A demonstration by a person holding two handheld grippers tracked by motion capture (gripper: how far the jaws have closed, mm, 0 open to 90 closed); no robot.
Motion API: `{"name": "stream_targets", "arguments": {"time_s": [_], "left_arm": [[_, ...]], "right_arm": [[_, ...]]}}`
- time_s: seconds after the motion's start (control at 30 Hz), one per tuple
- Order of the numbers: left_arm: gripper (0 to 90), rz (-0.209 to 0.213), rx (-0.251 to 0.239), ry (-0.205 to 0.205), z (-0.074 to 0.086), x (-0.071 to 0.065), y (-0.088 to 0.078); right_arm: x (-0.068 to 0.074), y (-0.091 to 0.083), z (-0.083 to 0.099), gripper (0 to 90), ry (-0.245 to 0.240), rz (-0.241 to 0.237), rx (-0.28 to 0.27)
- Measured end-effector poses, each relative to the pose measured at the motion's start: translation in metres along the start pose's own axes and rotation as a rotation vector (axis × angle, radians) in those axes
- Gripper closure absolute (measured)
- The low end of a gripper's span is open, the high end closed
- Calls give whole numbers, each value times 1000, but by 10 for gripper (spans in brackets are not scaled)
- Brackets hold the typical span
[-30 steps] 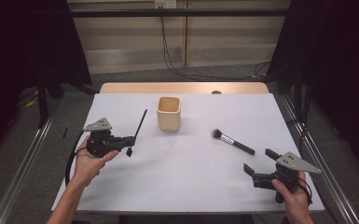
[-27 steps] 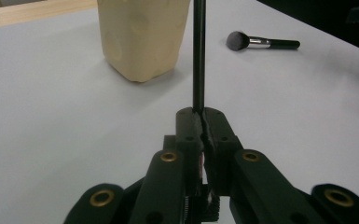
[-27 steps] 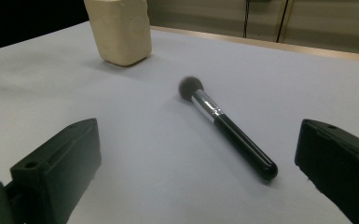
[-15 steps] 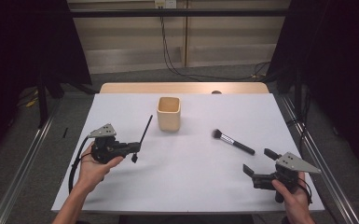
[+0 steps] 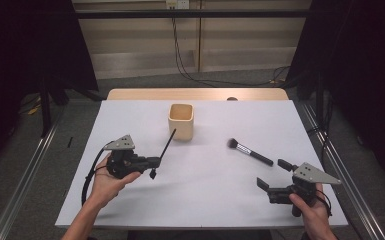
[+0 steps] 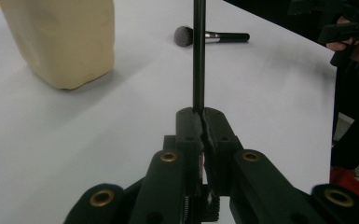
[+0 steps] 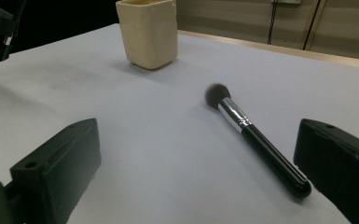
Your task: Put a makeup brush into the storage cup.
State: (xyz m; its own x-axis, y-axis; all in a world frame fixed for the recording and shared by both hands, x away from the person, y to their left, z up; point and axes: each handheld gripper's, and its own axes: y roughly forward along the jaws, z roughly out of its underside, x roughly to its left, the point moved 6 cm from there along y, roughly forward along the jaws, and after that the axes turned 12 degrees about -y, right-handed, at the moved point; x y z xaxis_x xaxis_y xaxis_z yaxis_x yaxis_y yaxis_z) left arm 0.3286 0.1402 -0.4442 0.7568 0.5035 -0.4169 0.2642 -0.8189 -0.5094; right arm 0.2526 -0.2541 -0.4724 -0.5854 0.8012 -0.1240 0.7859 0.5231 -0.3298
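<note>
My left gripper (image 5: 153, 166) is shut on the lower end of a thin black stick (image 5: 167, 145), held above the white table (image 5: 210, 195). The stick slants up toward a cream cup (image 5: 181, 121), its tip just beside the cup's near left corner. In the left gripper view the stick (image 6: 198, 56) rises straight from the closed jaws (image 6: 201, 116), with the cup (image 6: 65, 42) to the left. A black-handled makeup brush (image 5: 250, 151) with a silver ferrule lies right of the cup. My right gripper (image 5: 274, 174) stands open just short of the brush (image 7: 256, 140), nothing between its jaws (image 7: 198, 158).
The cup (image 7: 147, 32) stands upright near the table's far middle. A wooden strip (image 5: 195, 94) runs along the far edge, with cables behind it. Metal rails (image 5: 25, 185) flank the table. The right hand and its gripper (image 6: 349, 37) show far off in the left gripper view.
My left gripper has moved right toward the cup, carrying the thin stick, whose tip now reaches the cup's side. The right gripper has stayed in place.
</note>
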Motion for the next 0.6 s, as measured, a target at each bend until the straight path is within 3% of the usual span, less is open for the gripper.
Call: {"name": "stream_targets", "arguments": {"time_s": [0.5, 0.6], "left_arm": [[859, 24, 57, 42, 3, -15, 10], [859, 34, 55, 34, 3, -18, 10]], "right_arm": [[11, 14, -17, 4, -44, -91, -23], [10, 16, -26, 0, -52, -88, -43]]}}
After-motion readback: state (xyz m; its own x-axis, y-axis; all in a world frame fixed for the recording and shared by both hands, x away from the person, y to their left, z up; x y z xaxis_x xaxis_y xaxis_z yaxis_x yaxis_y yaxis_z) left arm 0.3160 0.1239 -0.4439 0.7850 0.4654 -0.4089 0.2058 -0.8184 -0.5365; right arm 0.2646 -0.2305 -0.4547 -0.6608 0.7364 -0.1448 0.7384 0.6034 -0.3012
